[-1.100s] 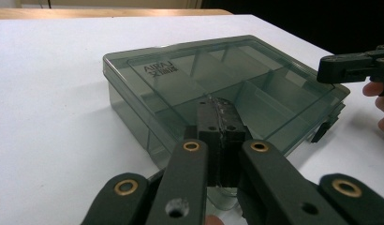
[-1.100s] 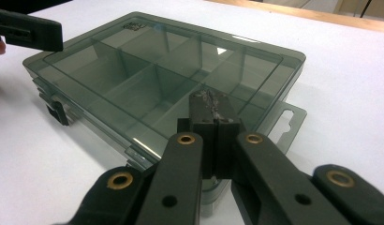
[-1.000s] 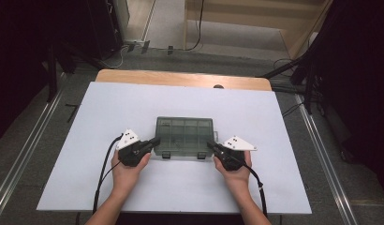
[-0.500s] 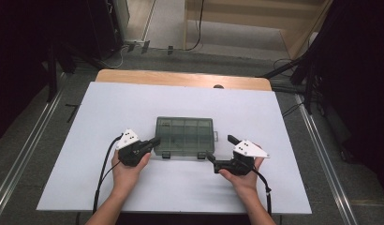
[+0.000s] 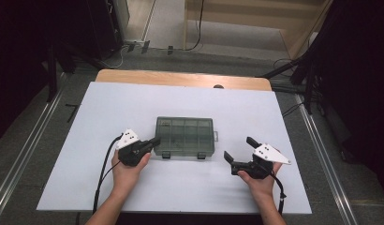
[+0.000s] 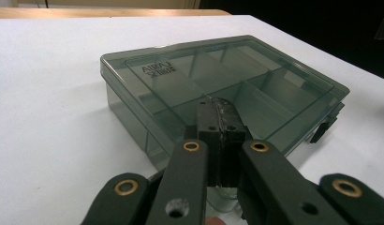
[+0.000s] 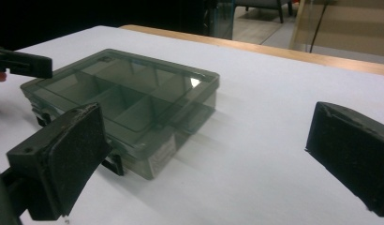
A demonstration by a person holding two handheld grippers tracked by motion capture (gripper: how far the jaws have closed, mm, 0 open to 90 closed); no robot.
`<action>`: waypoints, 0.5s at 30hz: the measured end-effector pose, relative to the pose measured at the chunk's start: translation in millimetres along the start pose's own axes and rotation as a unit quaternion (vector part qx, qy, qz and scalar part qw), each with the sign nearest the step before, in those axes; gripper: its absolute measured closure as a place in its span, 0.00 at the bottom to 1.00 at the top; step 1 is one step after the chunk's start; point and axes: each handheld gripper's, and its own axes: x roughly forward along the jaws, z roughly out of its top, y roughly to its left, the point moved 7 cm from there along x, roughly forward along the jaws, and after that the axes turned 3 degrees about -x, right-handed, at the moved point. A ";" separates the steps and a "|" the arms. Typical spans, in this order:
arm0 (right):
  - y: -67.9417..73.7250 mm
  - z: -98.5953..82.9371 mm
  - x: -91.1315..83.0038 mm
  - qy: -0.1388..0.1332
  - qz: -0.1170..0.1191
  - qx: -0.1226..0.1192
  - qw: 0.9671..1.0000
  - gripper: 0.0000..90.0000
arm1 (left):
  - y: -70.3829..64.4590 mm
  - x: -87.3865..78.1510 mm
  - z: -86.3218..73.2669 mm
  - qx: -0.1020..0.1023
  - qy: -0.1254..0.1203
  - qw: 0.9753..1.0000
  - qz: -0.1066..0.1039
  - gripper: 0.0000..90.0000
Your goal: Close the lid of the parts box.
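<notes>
Smoky plastic box [image 5: 184, 136] lies flat, long axis left-right.

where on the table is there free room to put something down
Bare table lies behind the box up to the wooden edge, and widely to the far left and right. It is crowded in front, where the left gripper and right gripper flank the box.

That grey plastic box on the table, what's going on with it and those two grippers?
A person works a gripper in each hand at a white table. The lidded, see-through compartment box sits shut in the middle. The left gripper, jaws closed together, rests at the box's near left corner. The right gripper is off to the right of the box, jaws wide open, holding nothing and not touching it.
</notes>
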 end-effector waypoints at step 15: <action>-30.9 -13.5 -31.4 -0.001 -0.022 0.003 1.000 0.00 | 0.1 0.0 0.0 0.000 0.000 1.000 -0.001 1.00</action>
